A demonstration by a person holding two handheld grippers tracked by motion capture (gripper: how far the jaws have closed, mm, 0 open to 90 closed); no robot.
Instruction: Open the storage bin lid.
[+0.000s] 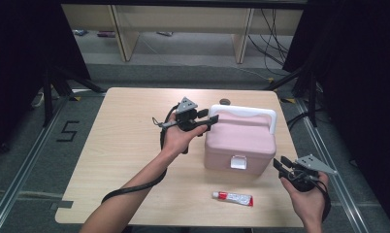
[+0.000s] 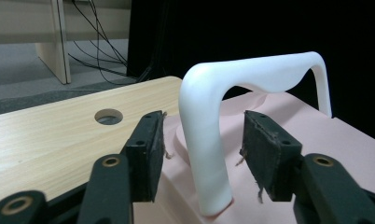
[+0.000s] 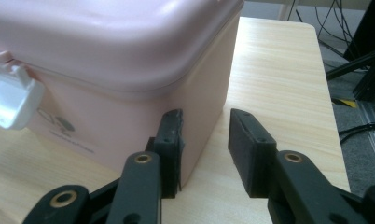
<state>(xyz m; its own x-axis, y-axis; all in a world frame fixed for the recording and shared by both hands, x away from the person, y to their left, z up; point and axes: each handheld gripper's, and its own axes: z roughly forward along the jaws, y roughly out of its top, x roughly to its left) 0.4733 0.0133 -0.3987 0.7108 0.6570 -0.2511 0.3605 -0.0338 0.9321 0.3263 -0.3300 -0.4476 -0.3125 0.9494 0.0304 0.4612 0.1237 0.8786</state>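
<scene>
1. The tabletop (image 1: pixel 120 145) lies bare left of the pink box (image 1: pixel 239 145), giving wide passage.
2. The box's raised white handle (image 1: pixel 246 112) bars its top.
3. An ointment tube (image 1: pixel 233 198) narrows the front strip.

The pink box (image 1: pixel 239 141) and its white handle (image 2: pixel 213 135) look like smooth, slightly glossy plastic on a matt light-wood table (image 1: pixel 125 145).
</scene>
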